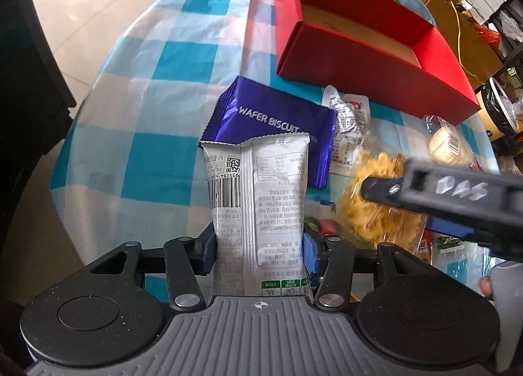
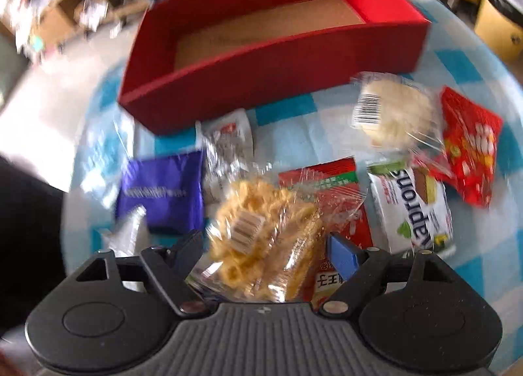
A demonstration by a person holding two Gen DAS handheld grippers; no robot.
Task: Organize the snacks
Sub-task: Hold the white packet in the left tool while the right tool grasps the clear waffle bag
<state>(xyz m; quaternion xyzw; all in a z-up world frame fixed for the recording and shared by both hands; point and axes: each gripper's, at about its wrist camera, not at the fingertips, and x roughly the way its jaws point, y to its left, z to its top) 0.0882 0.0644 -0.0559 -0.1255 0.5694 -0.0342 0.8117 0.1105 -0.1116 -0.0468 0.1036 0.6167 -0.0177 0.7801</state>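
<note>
Your left gripper (image 1: 258, 242) is clamped across the silver packet (image 1: 258, 199) at lower centre, light and crinkly, so hold mid-body; your right gripper (image 2: 264, 255), jaws apart, straddles the brittle clear bag of fried rings (image 2: 261, 238).

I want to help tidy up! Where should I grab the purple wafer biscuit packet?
Grab the purple wafer biscuit packet from above, pinching its flat body across the narrow width. It lies flat, its left side is bare, while a silver packet crowds its right edge.
</note>
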